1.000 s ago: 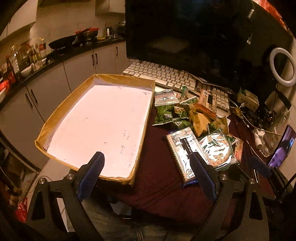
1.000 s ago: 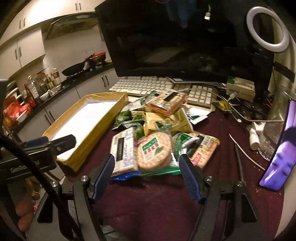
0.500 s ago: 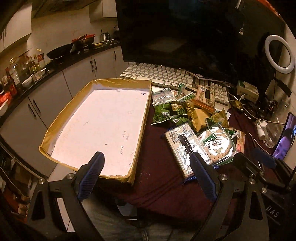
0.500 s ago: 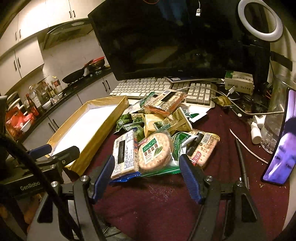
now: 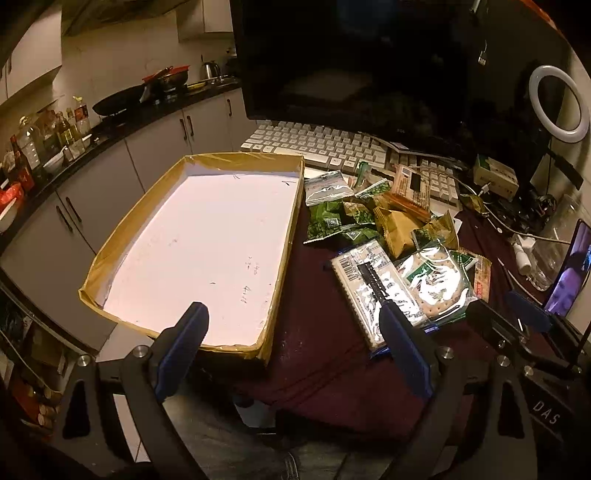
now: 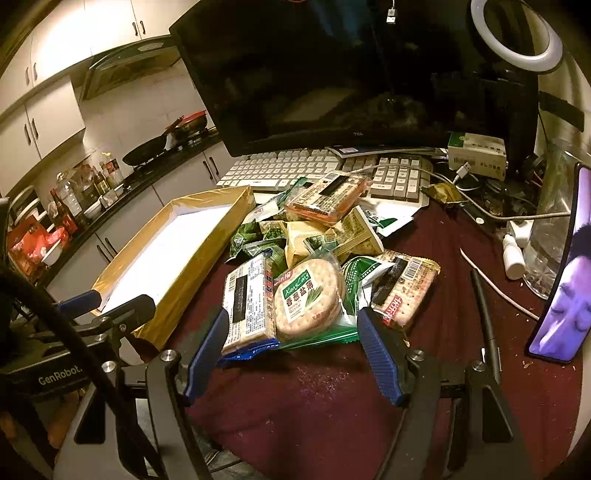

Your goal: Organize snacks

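A pile of snack packets lies on the dark red table; it also shows in the left wrist view. A round cracker pack and a rectangular cracker pack lie at its near edge. An empty shallow tray with tan rim and white floor sits left of the pile, also in the right wrist view. My left gripper is open and empty over the tray's near right corner. My right gripper is open and empty just before the two cracker packs.
A monitor and white keyboard stand behind the pile. A phone, a bottle, cables and a ring light crowd the right side. A kitchen counter with pans and bottles runs at the far left.
Both grippers have drawn back and risen slightly, so the tray and the pile sit a little farther off. Both stay open. Nothing on the table has moved.
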Motion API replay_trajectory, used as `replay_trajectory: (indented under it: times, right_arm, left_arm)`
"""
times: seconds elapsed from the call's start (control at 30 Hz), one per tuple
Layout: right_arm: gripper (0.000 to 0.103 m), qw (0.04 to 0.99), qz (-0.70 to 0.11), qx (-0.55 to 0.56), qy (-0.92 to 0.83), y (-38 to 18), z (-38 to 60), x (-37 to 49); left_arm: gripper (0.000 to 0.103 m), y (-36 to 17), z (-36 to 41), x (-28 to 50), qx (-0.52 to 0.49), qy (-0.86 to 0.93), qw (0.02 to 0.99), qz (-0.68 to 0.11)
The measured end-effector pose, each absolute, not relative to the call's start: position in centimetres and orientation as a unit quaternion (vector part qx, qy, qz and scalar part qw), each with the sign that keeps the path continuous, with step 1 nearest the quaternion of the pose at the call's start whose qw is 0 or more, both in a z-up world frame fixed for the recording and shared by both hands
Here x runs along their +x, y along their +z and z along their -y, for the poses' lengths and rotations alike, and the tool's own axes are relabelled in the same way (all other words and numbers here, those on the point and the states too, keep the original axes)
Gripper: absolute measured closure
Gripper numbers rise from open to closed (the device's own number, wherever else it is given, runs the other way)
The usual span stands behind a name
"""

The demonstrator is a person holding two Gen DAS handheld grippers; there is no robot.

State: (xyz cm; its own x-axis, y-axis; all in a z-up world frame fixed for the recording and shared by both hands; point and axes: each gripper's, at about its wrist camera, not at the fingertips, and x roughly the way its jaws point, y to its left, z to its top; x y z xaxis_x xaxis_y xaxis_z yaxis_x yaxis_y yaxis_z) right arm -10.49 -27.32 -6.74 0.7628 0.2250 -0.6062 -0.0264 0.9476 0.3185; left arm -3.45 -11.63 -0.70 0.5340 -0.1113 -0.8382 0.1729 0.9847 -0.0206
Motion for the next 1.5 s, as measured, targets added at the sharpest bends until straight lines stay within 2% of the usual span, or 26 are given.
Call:
replay_trajectory:
  times: [0.97, 1.13, 1.23, 1.4, 1.5]
  right_arm:
    - [0.031, 0.922, -0.341, 0.165, 0.075, -7.6, 27.3, -9.9]
    - [0.036, 0.925, -0.34, 0.159, 0.062, -8.0, 28.0, -8.7]
    - [0.043, 0.921, -0.349, 0.162, 0.057, -8.7, 28.7, -7.1]
    - [0.048, 0.918, -0.363, 0.152, 0.055, -9.6, 28.9, -5.0]
    - [0.055, 0.917, -0.37, 0.14, 0.047, -9.8, 28.8, -5.0]
  left_arm:
    - [0.01, -0.9, 11.7, -3.2, 0.04, -0.092, 0.87, -0.483]
    - [0.01, -2.0, 12.0, -1.4, 0.018, -0.136, 0.846, -0.515]
    - [0.01, -2.3, 12.4, -0.3, 0.006, -0.149, 0.839, -0.524]
    - [0.01, -2.3, 12.7, 0.5, 0.009, -0.142, 0.847, -0.512]
    - [0.01, -2.9, 13.5, 0.4, 0.021, -0.129, 0.858, -0.497]
